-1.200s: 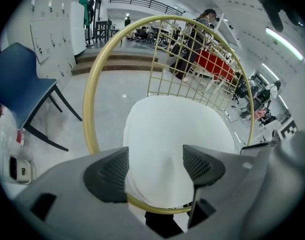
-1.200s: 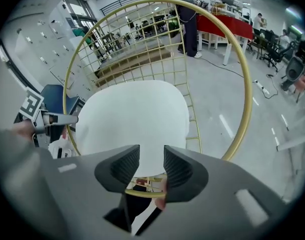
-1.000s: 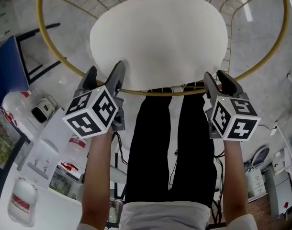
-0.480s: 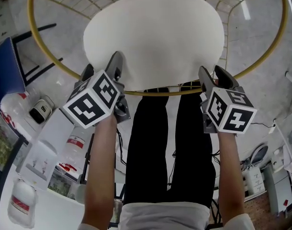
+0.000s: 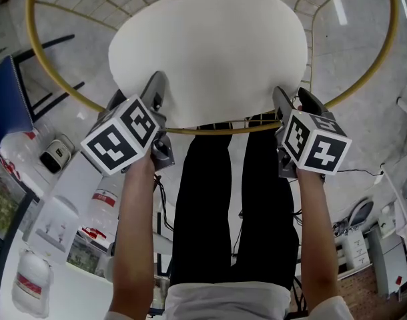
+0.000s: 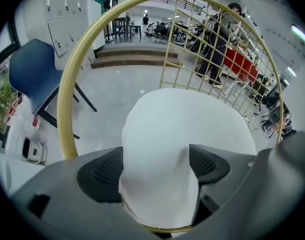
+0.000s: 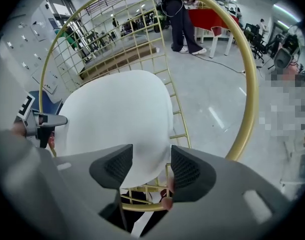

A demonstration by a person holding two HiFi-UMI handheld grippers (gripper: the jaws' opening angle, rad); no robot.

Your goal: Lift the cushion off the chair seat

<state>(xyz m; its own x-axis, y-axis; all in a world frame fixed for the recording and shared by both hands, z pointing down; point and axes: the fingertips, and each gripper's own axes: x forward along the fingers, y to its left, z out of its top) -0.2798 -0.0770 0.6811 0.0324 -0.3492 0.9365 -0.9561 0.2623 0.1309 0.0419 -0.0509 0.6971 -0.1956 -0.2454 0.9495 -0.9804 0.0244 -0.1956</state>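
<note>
A round white cushion (image 5: 210, 52) lies in the seat of a gold wire chair (image 5: 223, 131). My left gripper (image 5: 137, 93) is at the cushion's near left edge and my right gripper (image 5: 294, 99) at its near right edge, both pointing steeply down. In the left gripper view the jaws (image 6: 155, 166) straddle the cushion (image 6: 182, 134), whose edge fills the gap between the pads. In the right gripper view the jaws (image 7: 145, 166) straddle the cushion's rim (image 7: 117, 114), just above the chair's wire (image 7: 250, 84). Both pairs of jaws have just been opening, with the cushion's edge between them.
A blue chair (image 5: 7, 105) stands at the left, with water bottles (image 5: 30, 279) and a small white device (image 5: 57, 153) on the floor below it. My own legs in black trousers (image 5: 237, 205) are just behind the chair's front rim. People and a red table (image 7: 212, 14) are far behind.
Both grippers have moved forward and down onto the cushion's near edge. Their jaws stand wider than before, and the cushion's rim now sits between them.
</note>
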